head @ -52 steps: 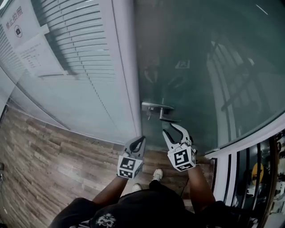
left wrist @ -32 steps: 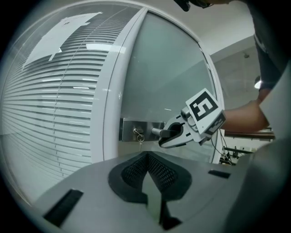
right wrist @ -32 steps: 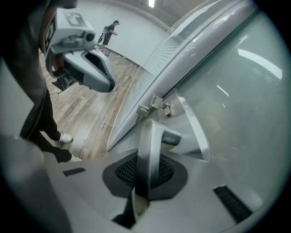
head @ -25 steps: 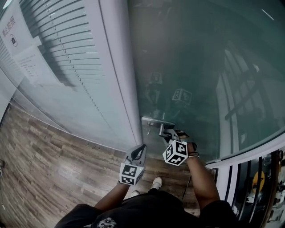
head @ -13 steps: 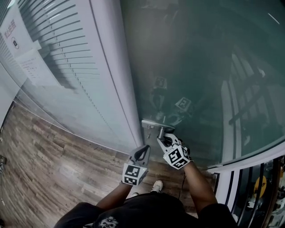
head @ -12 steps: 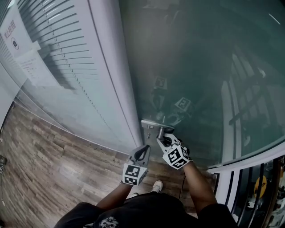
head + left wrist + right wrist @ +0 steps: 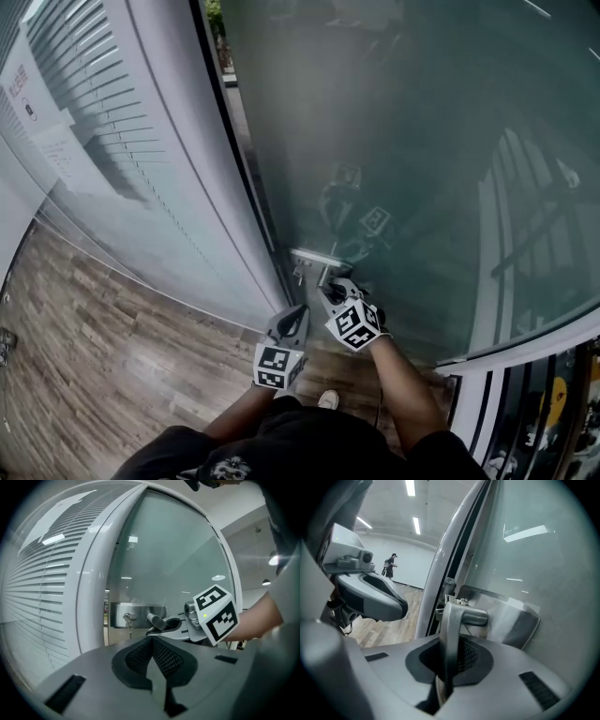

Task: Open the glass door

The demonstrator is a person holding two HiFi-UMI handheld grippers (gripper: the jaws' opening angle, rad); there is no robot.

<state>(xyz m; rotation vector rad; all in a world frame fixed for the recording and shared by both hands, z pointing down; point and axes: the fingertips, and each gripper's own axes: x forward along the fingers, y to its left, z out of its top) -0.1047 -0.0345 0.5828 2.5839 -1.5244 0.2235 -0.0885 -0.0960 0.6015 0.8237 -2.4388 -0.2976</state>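
Note:
The frosted glass door [image 7: 422, 141] stands slightly ajar, with a dark gap between its edge and the white door frame [image 7: 202, 187]. My right gripper [image 7: 330, 292] is shut on the metal lever handle [image 7: 452, 630], which runs down between its jaws below the steel lock plate [image 7: 311, 256]. The left gripper view shows the same grip on the handle [image 7: 154, 619], with a key hanging under the lock plate [image 7: 138, 612]. My left gripper [image 7: 297, 316] hangs just below and left of the handle, shut, holding nothing [image 7: 152, 641].
A glass wall with white blinds [image 7: 103, 122] and paper notices [image 7: 52, 141] runs along the left. Wood-look floor [image 7: 84, 347] lies below. Through the gap, a bright hall with a distant person [image 7: 390, 566] shows. A white frame and railing [image 7: 525, 394] stand at the right.
My right gripper went from open near the handle to shut on it, and rolled. The door has swung off its frame, opening a dark gap. The left gripper drifted along beside it.

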